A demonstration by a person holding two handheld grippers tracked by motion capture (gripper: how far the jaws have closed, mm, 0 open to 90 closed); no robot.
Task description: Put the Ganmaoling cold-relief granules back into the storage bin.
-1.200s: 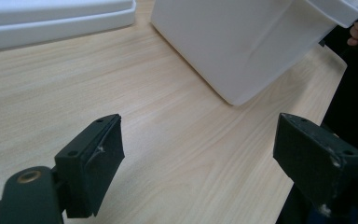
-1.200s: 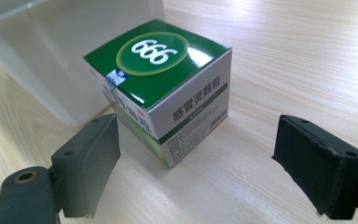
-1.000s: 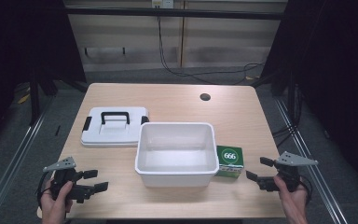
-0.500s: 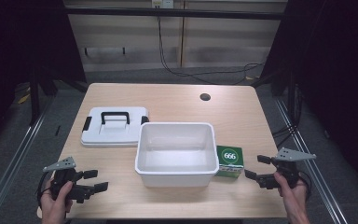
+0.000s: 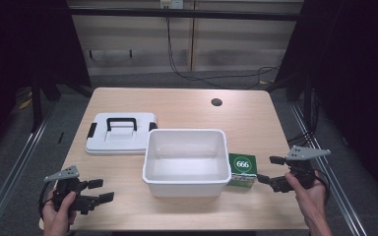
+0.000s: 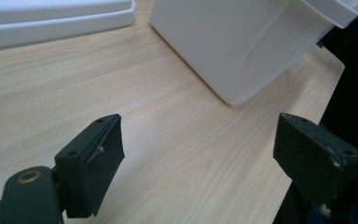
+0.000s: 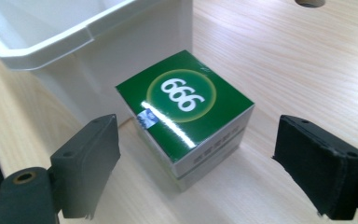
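Right gripper (image 5: 271, 170) sits near the right edge of the worktop (image 5: 187, 105), toward the near right corner, jaws spread wide, holding nothing; in the right gripper view the green box (image 7: 186, 109) marked 666 lies just ahead of the jaws, not yet between them, bare wood on both sides of it; the box (image 5: 242, 169) stands upright on the worktop, close against the right wall of the white tub (image 5: 186, 184), whether touching cannot be told; open wood runs from the box to the right edge and back toward the far right corner, where a small round hole (image 5: 216, 102) sits; left gripper (image 5: 98, 191) is at the near left corner, jaws wide apart, empty, above bare wood; in the left gripper view the tub corner (image 6: 242, 51) is ahead and to the right, well clear of the jaws; white lid (image 5: 120, 133) with a black handle lies flat left of the tub, toward the left edge; clear strip of worktop between the lid and the near edge.
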